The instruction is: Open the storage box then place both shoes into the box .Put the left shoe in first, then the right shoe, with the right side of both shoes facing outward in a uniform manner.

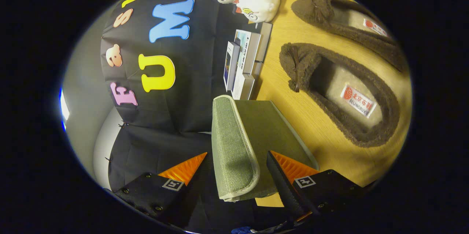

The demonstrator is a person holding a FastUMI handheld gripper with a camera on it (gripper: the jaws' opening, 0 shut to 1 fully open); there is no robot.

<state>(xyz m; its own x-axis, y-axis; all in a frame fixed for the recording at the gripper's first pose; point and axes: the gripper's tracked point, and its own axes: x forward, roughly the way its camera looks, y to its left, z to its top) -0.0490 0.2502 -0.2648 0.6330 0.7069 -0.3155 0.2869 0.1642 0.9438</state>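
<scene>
On the wooden table (293, 91) the two brown shoes (340, 95) wait side by side beyond the green storage box (256, 131), whose lid (231, 149) sits between the spread tool (234, 175) fingers, unpinched, seemingly ready for opening.

Fuzzy shoes (340, 95), seemingly woven-cloth box (234, 153)

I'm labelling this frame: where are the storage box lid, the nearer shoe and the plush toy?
storage box lid (234, 146), gripper view, on its fabric front flap.
nearer shoe (357, 99), gripper view, on its insole.
plush toy (258, 1), gripper view, on its white body.
</scene>
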